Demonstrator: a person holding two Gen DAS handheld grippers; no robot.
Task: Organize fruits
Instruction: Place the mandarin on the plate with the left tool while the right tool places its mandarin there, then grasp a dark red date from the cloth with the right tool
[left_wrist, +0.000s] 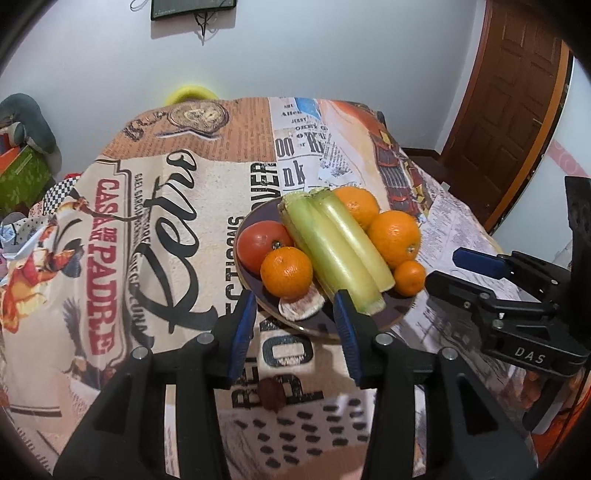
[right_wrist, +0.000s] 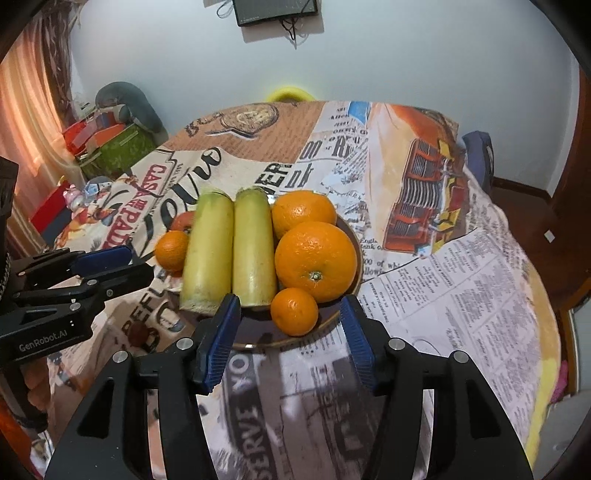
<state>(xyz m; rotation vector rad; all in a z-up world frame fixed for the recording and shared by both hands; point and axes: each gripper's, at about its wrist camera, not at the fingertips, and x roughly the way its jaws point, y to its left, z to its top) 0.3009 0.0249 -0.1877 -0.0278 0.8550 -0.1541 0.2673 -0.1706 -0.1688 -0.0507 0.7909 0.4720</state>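
A dark plate with a gold rim holds a tomato, a tangerine, two pale green stalks, two oranges, a small tangerine and a mushroom slice. My left gripper stands open just before the plate's near rim, nothing pressed between its blue pads. In the right wrist view my right gripper is open too, its fingers either side of the plate's near edge, just short of the small tangerine and the big orange.
A printed cloth covers the round table. A small dark brown lump lies on it near the front. Boxes and clutter stand at the far left, a wooden door at the right. Each gripper sees the other beside it.
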